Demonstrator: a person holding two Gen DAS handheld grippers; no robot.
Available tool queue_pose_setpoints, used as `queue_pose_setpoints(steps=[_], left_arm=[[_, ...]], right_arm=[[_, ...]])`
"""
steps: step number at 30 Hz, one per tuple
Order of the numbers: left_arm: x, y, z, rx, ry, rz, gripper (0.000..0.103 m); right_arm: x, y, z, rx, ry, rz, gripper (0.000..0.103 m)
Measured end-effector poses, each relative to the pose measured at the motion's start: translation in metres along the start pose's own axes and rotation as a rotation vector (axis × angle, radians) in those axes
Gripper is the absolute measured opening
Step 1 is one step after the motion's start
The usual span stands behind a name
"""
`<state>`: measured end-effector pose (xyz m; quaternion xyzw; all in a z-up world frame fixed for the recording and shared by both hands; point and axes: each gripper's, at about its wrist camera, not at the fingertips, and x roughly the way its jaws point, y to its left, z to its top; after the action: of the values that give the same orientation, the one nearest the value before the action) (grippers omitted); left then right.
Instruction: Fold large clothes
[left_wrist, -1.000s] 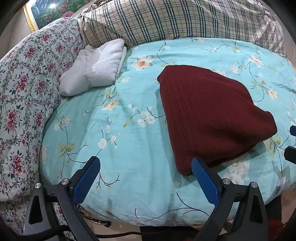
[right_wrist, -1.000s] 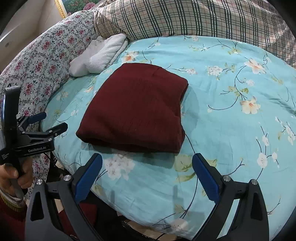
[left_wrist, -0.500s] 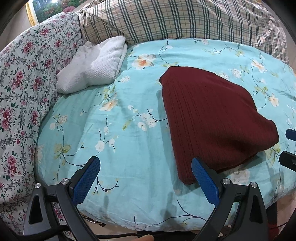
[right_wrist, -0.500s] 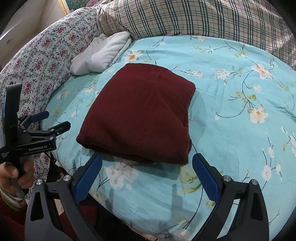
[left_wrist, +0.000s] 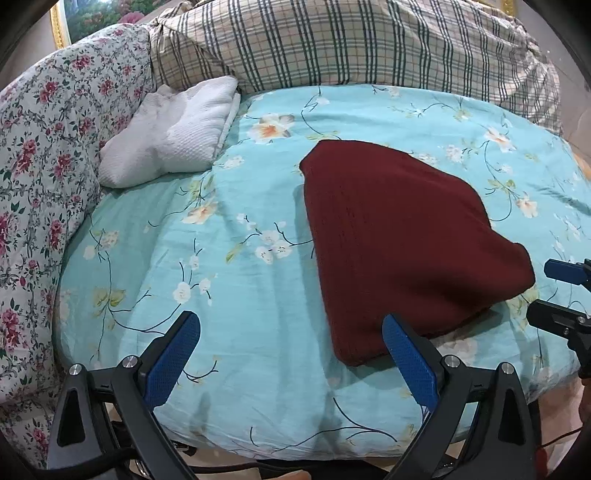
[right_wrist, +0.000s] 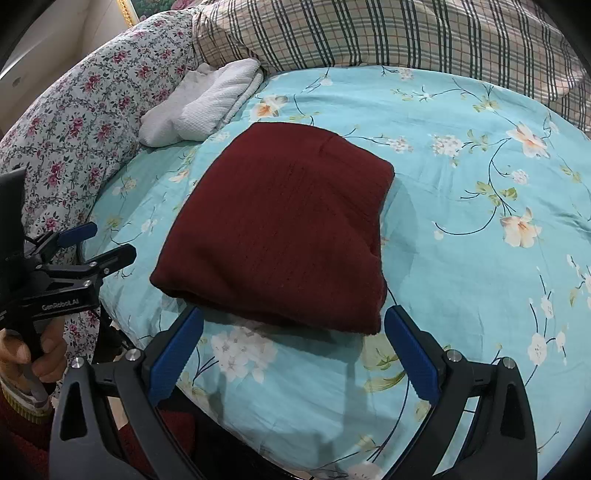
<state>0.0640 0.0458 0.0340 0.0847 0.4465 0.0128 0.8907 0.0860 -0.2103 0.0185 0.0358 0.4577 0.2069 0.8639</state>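
folded maroon sweater lying flat on the bed, toward its near edge. left gripper spread wide, gripping nothing, right finger just at the sweater's near corner, left finger over bare sheet. right gripper likewise wide open and empty, fingers just short of the sweater's near edge. white towel beside plaid pillow, well apart from sweater.

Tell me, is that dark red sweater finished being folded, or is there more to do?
It looks nearly done: the dark red sweater lies as a compact folded block on the floral bedsheet. Nothing is in hand: the left gripper and right gripper are both open and empty, just short of its near edge. Perhaps only a final tidy or moving it beside the white folded cloth remains.
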Motion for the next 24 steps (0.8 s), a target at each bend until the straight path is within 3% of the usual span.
queue_pose_setpoints(steps=[24], left_arm=[[-0.0049, -0.0056, -0.0040, -0.001, -0.009, -0.015, 0.099]], right_arm=[[-0.0028, -0.0026, 0.0002, 0.003, -0.003, -0.003, 0.099]])
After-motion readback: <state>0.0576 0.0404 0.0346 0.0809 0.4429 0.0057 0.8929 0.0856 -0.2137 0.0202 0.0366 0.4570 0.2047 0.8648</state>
